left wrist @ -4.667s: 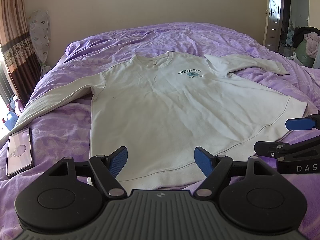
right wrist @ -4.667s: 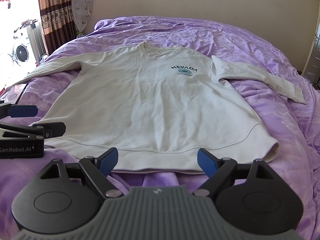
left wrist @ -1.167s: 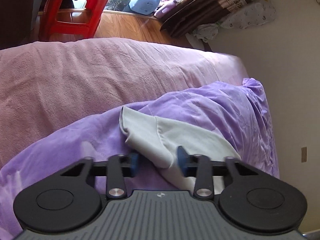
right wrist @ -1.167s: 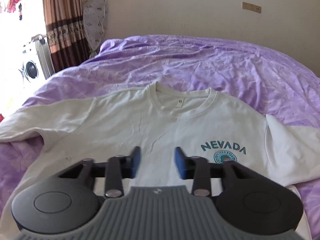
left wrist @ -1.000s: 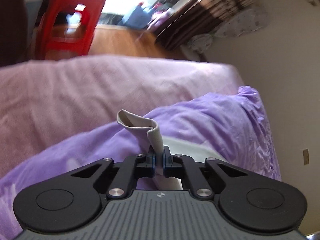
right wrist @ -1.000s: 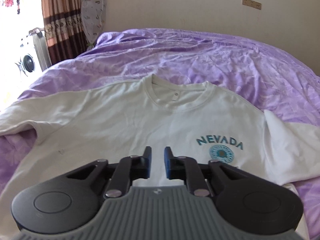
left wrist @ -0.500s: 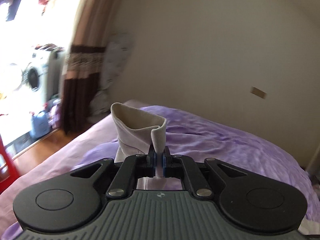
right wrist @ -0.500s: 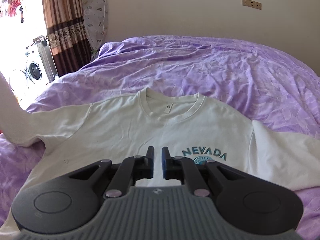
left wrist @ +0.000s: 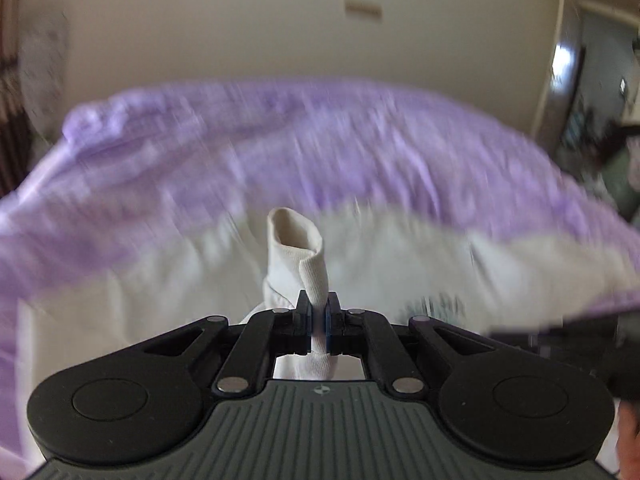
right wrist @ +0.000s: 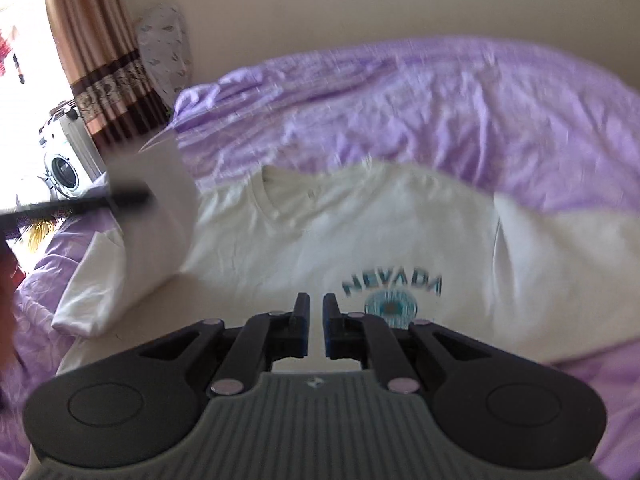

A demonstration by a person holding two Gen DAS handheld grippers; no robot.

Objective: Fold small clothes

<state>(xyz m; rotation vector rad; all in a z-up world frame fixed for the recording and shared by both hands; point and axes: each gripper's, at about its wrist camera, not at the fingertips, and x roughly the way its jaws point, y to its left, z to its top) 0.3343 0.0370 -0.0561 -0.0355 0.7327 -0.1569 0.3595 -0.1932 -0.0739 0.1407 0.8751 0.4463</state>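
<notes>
The cream NEVADA sweatshirt (right wrist: 360, 248) lay front-up on the purple bedspread (right wrist: 460, 112), collar toward the wall. Its sleeve cuff (left wrist: 298, 252) stood pinched between the pads of the left gripper (left wrist: 319, 322), raised above the sweatshirt's body; the cuff mouth gaped open above the jaws. Judged purpose: carrying the sleeve inward across the chest for the first fold. From the right wrist view the lifted sleeve (right wrist: 160, 216) rose as a blurred pale band left of the collar, shoulder fabric bunched beneath it.

The right gripper (right wrist: 316, 318) hovered over the sweatshirt's middle, just below the chest print (right wrist: 394, 288), jaws nearly together with nothing between them. Likely there to pin the body while the sleeve came across; contact with the cloth could not be confirmed.

Curtain (right wrist: 100, 60) and washing machine (right wrist: 64, 160) stood beyond the sweatshirt's left side.
</notes>
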